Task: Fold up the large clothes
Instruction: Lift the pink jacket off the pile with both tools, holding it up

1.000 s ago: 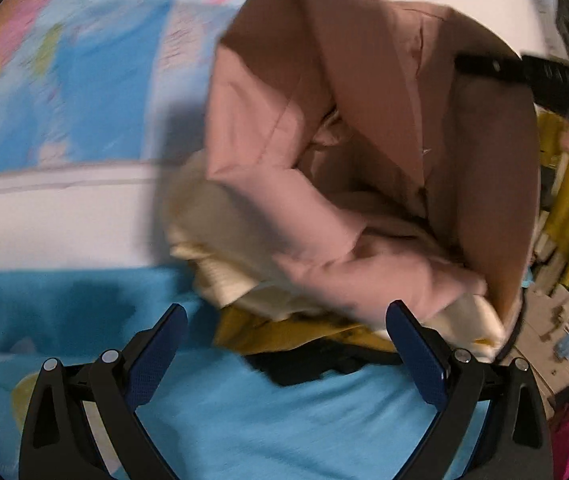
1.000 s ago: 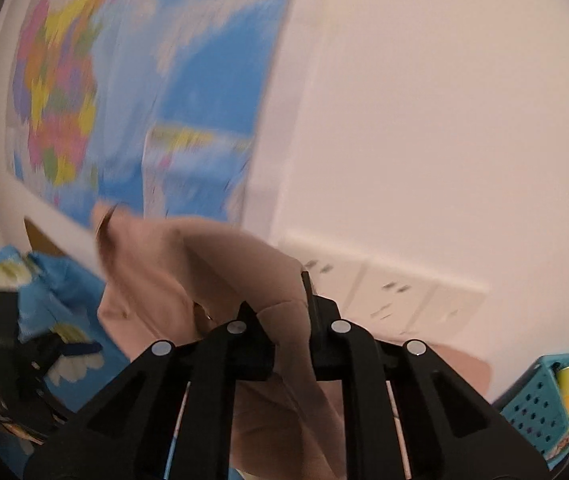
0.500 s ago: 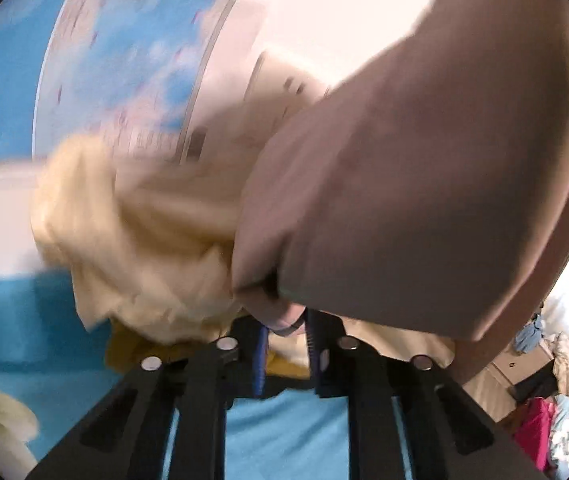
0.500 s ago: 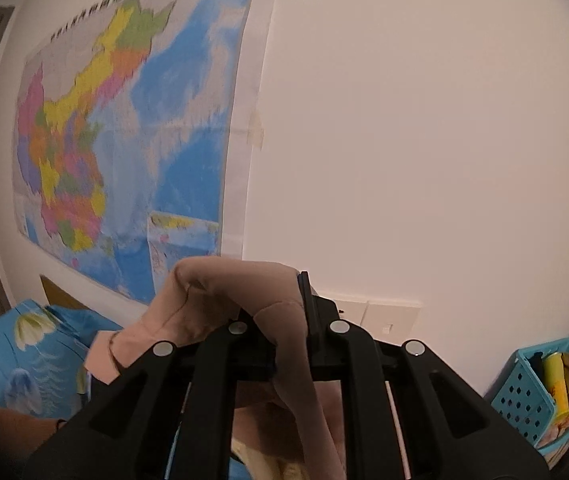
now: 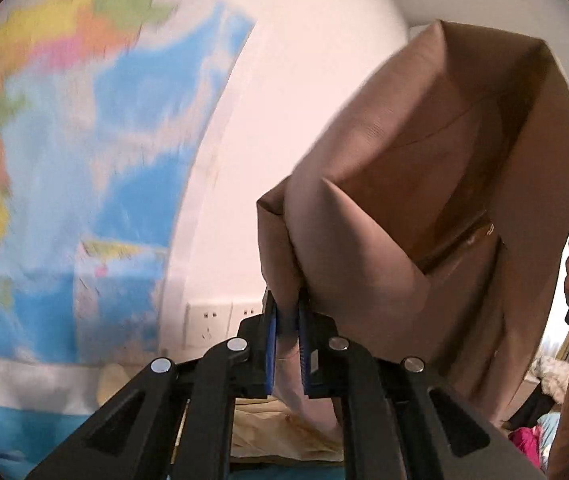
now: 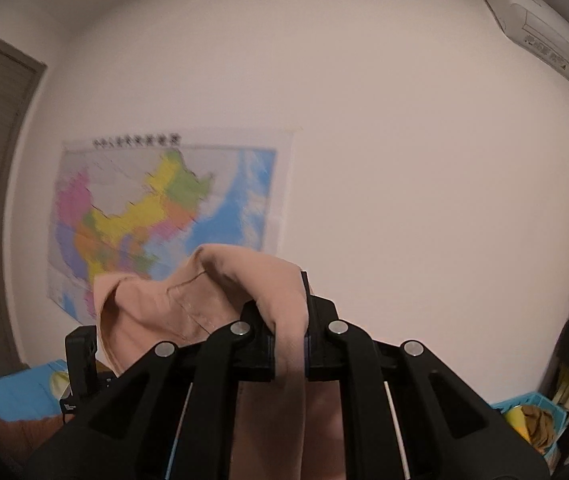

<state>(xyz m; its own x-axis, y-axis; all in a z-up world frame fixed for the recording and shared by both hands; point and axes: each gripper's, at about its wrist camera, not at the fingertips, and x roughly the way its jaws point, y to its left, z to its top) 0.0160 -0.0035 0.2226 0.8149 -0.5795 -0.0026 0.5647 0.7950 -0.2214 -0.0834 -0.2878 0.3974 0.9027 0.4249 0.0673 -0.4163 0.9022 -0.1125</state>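
A large tan-pink garment (image 5: 444, 200) hangs in the air between both grippers. My left gripper (image 5: 287, 320) is shut on one edge of it; the cloth rises from the blue pads and drapes to the right. My right gripper (image 6: 288, 320) is shut on another edge of the same garment (image 6: 188, 296), which bunches over its fingers and falls to the left. Both grippers are raised high and point at the wall. The lower part of the garment is hidden.
A coloured map (image 6: 156, 216) hangs on the white wall, with sockets (image 5: 220, 320) below it. A cream cloth pile (image 5: 284, 436) lies on the blue bed sheet (image 6: 12, 396). A blue basket (image 6: 532, 416) stands at the right. An air conditioner (image 6: 544, 28) is high up.
My left gripper closed on the garment's edge and lifted it off the pile. Both grippers rose and tilted up towards the wall, carrying the garment with them.
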